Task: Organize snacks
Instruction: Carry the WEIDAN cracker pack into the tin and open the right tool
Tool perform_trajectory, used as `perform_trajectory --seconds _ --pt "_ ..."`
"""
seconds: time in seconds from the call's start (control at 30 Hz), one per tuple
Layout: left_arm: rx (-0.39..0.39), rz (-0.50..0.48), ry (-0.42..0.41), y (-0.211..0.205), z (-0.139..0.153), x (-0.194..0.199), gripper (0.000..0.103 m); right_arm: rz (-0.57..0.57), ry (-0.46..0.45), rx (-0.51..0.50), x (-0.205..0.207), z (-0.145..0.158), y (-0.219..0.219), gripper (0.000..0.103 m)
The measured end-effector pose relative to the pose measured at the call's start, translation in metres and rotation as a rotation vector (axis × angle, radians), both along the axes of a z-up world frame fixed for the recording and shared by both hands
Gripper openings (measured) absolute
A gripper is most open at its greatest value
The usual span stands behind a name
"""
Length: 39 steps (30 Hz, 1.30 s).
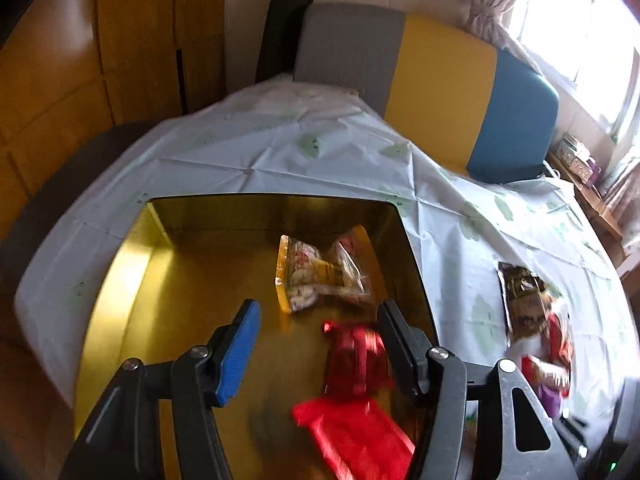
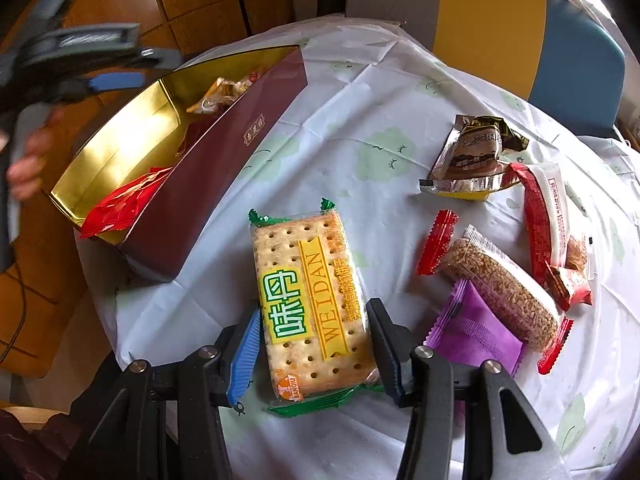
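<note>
Table (image 2: 400,92), round, under a pale cloth printed with green shapes; carries everything below.

Box (image 2: 224,140), maroon outside, gold lining, open-topped, at the table's left edge. Holds a clear yellow-edged packet (image 1: 316,276) toward the far end, a red foil packet (image 1: 356,360) mid-floor and a flat red packet (image 1: 356,436) at the near end, its corner poking over the rim in the right wrist view.

Cracker packet (image 2: 312,304), green-ended, flat on the cloth just right of the box. Right gripper (image 2: 312,344) brackets its near half, one finger on each long side, apparently touching the wrapper; whether it is truly clamped cannot be told.

Left gripper (image 1: 316,344), above the box, jaws partly apart, nothing between them.

Loose pile, right of the crackers: brown foil packet (image 2: 476,156), red-and-white bar (image 2: 548,216), sesame bar (image 2: 504,284) in a red-ended wrapper, purple sachet (image 2: 476,332) just beside the right finger.

Risks, as judged: a grip only at the near end may let the long packet droop, slip or crack its contents on lifting; the right finger may drag the purple sachet along; both grippers meeting over the box could collide.
</note>
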<state>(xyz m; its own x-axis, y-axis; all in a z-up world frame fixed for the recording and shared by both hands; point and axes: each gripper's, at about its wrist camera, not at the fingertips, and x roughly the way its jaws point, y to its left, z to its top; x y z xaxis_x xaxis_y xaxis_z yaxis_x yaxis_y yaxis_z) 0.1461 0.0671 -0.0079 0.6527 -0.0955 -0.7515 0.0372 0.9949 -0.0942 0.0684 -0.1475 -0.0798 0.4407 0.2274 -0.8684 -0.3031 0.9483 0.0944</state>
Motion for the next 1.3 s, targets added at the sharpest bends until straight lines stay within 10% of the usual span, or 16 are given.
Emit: perform_trajectory --seconds 0.9,1.3 --pt "0.039 0.074 -0.072 0.022 0.002 -0.107 0.068 -0.068 -0.091 -0.021 -0.018 0.0 0.004 0.051" --pt "0.005 0.181 -0.048 0.063 -0.01 -0.112 0.068 -0.158 -0.057 0.249 0.01 0.062 0.006 0.049"
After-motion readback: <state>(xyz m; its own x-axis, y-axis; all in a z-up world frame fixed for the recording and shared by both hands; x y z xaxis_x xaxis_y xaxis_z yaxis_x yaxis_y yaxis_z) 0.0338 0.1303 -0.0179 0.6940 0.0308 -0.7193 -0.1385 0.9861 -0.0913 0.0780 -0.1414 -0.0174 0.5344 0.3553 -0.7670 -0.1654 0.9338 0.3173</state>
